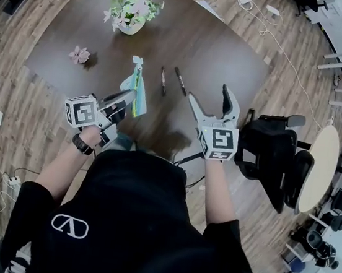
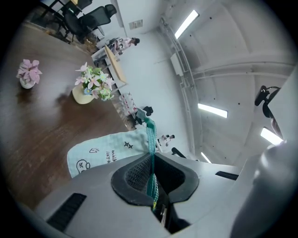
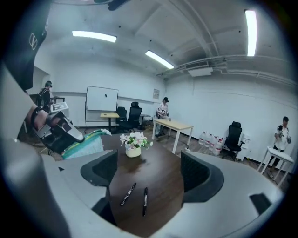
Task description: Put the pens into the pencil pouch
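Right gripper (image 1: 208, 93) jaws wide apart, nothing btwn them. 2 pens (image 3: 145, 201) lie on tabletop (image 1: 190, 35) just ahead, long axes running roughly away from it. Left gripper (image 1: 129, 99) jaws pinch pouch (image 2: 100, 153) edge, held up beside pens.

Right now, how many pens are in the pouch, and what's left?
None yet, it seems: both pens lie on the table. The left gripper is shut on the pouch, holding it up. The right gripper is open, empty, facing the pens. Both need putting in.
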The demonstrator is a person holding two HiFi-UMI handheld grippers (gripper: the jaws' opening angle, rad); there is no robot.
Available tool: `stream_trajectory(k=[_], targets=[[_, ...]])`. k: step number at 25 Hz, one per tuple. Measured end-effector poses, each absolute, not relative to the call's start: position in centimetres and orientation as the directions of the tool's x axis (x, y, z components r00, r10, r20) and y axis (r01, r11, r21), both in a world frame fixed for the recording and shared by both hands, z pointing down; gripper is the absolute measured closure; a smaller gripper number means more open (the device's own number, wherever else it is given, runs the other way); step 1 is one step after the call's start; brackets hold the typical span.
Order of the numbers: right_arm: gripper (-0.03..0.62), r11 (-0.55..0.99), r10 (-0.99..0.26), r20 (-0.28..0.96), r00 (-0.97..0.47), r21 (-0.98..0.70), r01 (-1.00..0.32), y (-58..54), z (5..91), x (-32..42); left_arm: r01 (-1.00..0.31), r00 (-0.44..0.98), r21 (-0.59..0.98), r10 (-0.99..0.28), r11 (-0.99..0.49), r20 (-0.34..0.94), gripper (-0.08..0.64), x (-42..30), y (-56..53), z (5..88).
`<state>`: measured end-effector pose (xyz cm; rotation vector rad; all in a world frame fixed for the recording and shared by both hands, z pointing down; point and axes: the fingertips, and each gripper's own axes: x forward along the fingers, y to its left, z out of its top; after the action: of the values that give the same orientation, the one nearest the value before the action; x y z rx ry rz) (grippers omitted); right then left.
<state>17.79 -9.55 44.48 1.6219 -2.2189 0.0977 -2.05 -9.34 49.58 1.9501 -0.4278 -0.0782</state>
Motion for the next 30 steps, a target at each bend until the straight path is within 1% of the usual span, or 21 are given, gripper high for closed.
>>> stream_trajectory(k=[2, 5, 11, 16, 18, 20, 25, 30], targets=[[0.170, 0.363, -0.866, 0.424, -0.265, 0.168, -0.917, -10.9, 46.8, 17.8, -0.266, 0.928, 0.903, -0.344, -0.338, 0.145, 0.543, -2.5, -9.0, 49.8], [0.189, 0.417, -0.797, 0.539, -0.274, 0.162, -0.895, -13.3, 50.9, 18.0, -0.280, 0.920, 0.905, -0.360, -0.321, 0.157, 0.543, -2.9, -8.4, 50.1], [0.253, 0.475, -0.642, 0.717, -0.272, 0.092, -0.875, -17.6, 60.2, 18.5, -0.305, 0.900, 0.912, -0.397, -0.275, 0.182, 0.543, -4.2, -7.4, 52.1], [0.309, 0.487, -0.474, 0.840, -0.263, 0.002, -0.873, -18.6, 68.2, 18.3, -0.324, 0.886, 0.914, -0.416, -0.245, 0.203, 0.543, -4.8, -6.7, 53.2], [0.350, 0.487, -0.406, 0.878, -0.255, -0.028, -0.873, -18.3, 70.7, 18.1, -0.326, 0.882, 0.916, -0.422, -0.233, 0.207, 0.543, -4.9, -6.5, 53.4], [0.365, 0.494, -0.345, 0.906, -0.248, -0.049, -0.868, -18.1, 72.8, 18.0, -0.328, 0.880, 0.917, -0.427, -0.226, 0.209, 0.543, -4.9, -6.3, 53.7], [0.440, 0.478, -0.230, 0.940, -0.252, -0.117, -0.870, -18.3, 76.4, 17.6, -0.329, 0.873, 0.923, -0.439, -0.201, 0.215, 0.543, -4.9, -5.8, 54.4], [0.451, 0.467, -0.142, 0.963, -0.230, -0.140, -0.873, -18.5, 78.6, 18.1, -0.333, 0.866, 0.923, -0.449, -0.195, 0.218, 0.543, -5.3, -5.7, 54.8]])
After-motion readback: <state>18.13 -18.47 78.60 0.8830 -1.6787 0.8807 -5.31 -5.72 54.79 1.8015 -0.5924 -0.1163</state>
